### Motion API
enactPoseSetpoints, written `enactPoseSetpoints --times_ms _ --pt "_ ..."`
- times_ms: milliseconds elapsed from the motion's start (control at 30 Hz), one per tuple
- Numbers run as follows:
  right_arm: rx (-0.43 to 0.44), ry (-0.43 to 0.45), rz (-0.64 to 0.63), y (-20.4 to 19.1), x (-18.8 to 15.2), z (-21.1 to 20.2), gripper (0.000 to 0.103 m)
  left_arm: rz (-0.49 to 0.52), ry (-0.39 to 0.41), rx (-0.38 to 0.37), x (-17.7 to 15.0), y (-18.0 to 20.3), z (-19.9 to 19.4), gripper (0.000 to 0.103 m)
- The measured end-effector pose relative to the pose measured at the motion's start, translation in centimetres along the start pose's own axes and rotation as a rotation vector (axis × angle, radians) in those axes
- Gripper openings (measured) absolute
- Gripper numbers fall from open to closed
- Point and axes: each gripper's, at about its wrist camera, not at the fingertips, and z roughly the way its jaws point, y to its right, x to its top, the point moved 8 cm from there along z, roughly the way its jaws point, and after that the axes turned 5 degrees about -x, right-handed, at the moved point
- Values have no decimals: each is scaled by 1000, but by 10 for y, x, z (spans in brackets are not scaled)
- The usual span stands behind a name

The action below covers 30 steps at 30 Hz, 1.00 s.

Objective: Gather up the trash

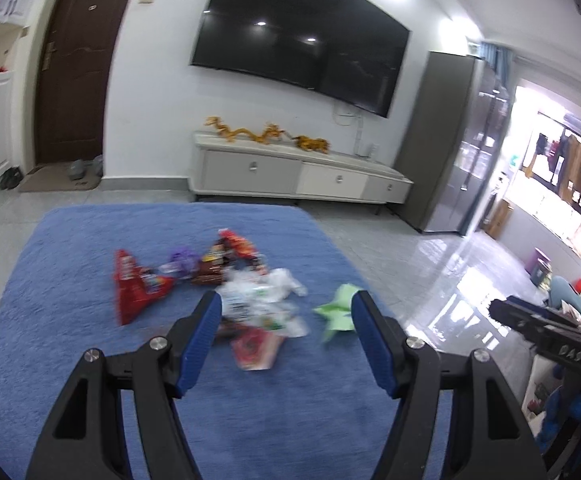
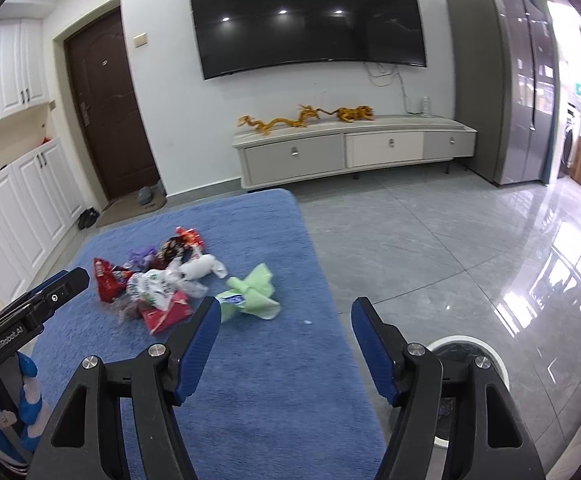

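Right wrist: bin [image 2: 498, 364] contents hidden

We are in a home living room: a large wall-mounted television [image 2: 310, 16] fills the top centre of the frame, above a low white media cabinet [image 2: 350, 148] bearing gold dragon ornaments [image 2: 282, 120]. At left we note a brown entry door [image 2: 106, 108], shoes [image 2: 88, 218] and white cupboards [image 2: 22, 200]; a blue rug [image 2: 258, 360] covers the grey tiled floor [image 2: 450, 248].
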Motion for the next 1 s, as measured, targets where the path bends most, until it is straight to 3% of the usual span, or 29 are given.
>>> enactPoseSetpoints --times_ms 200,367,633,1000 --pt "38 -38 -28 -19 -2 28 67 -47 -23 122 -10 -71 -2 66" --pt "69 -82 -30 -24 -7 56 68 -65 -50 173 -18 -100 4 66" --pt "104 -140 -36 -27 -6 102 75 -58 -140 90 -35 -96 45 66" --pt "160 -225 -43 -37 -14 158 76 -3 -279 57 -53 -97 100 66"
